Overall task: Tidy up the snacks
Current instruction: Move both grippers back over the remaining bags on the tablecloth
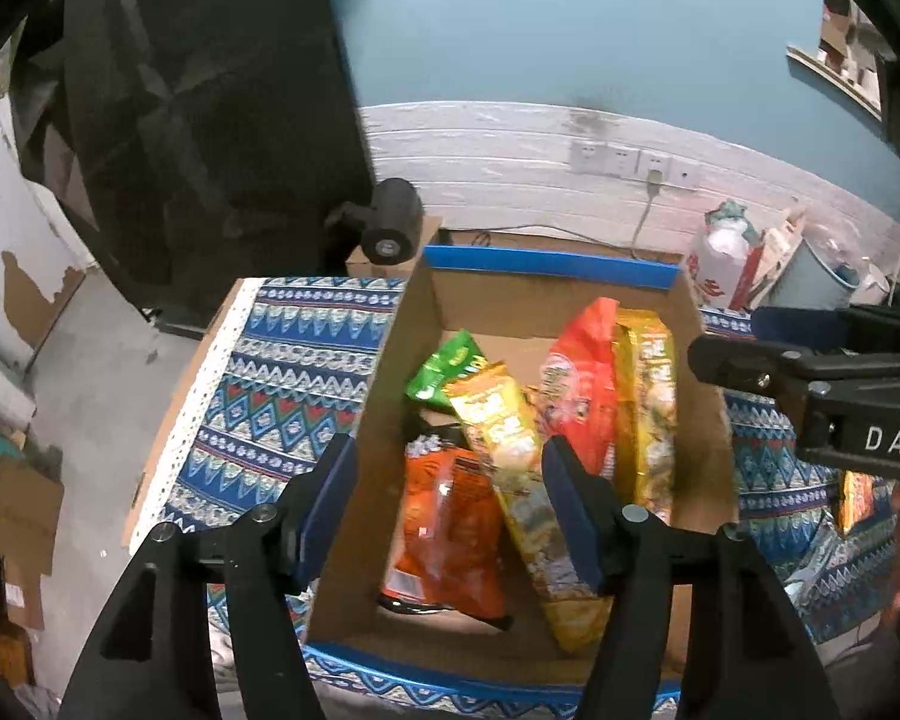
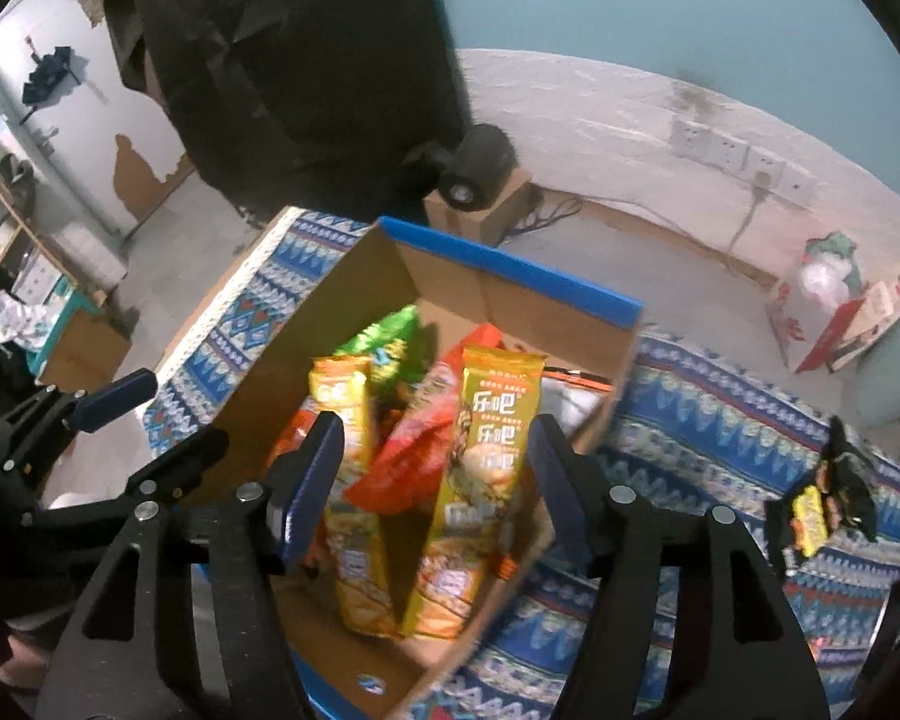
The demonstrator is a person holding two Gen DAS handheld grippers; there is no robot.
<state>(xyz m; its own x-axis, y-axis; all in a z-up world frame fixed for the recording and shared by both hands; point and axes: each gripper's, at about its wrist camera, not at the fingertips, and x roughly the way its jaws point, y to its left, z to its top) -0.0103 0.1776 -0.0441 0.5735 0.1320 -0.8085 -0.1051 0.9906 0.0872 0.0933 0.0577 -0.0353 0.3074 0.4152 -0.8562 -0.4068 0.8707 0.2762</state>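
Snack packets stand and lean inside the cardboard box (image 2: 498, 294), which sits on the patterned cloth (image 1: 282, 372) toward its far edge. The right gripper (image 2: 435, 468) hangs over the box with its jaws spread and nothing pinched; the tall yellow packet (image 2: 480, 480) stands between them, seemingly let go. The left gripper (image 1: 450, 492) is likewise released, straddling the box's left wall. To finish this placing well, I judge the right hand should lift straight up so a finger does not topple the packet. One dark packet (image 2: 822, 504) lies on the cloth near its right edge, probably next.
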